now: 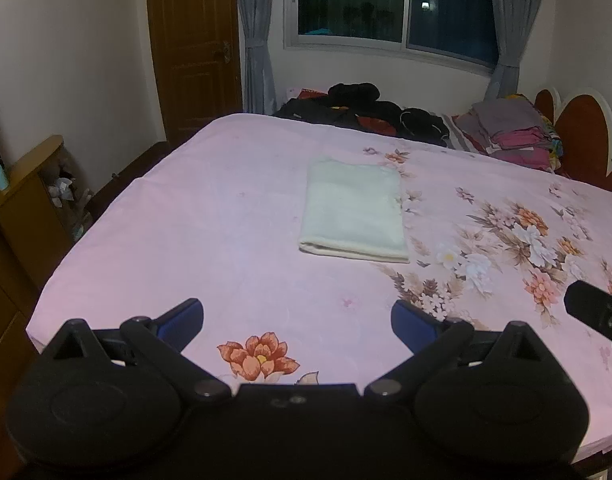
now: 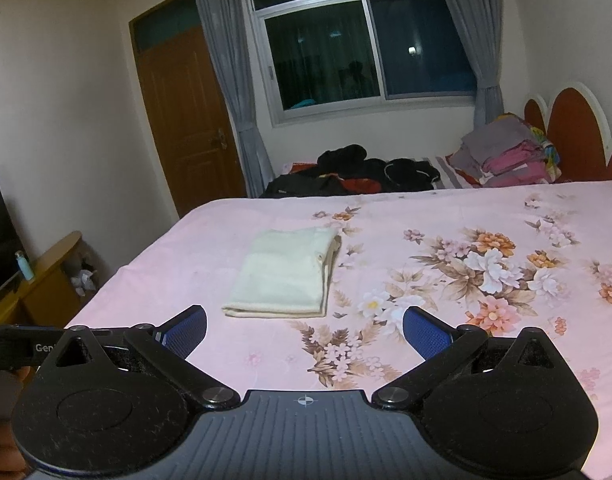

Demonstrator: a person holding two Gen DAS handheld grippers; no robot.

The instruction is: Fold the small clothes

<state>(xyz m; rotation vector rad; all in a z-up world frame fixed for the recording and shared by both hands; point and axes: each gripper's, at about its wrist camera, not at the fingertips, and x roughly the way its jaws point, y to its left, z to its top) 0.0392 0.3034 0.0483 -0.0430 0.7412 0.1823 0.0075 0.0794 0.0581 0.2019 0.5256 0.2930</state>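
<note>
A folded cloth lies flat on the bed; the left gripper and right gripper hover near it, jaws wide apart, both empty

A pink floral bed fills the room. Dark clothes and a stack of folded laundry lie beneath the window, beside a brown door.
</note>
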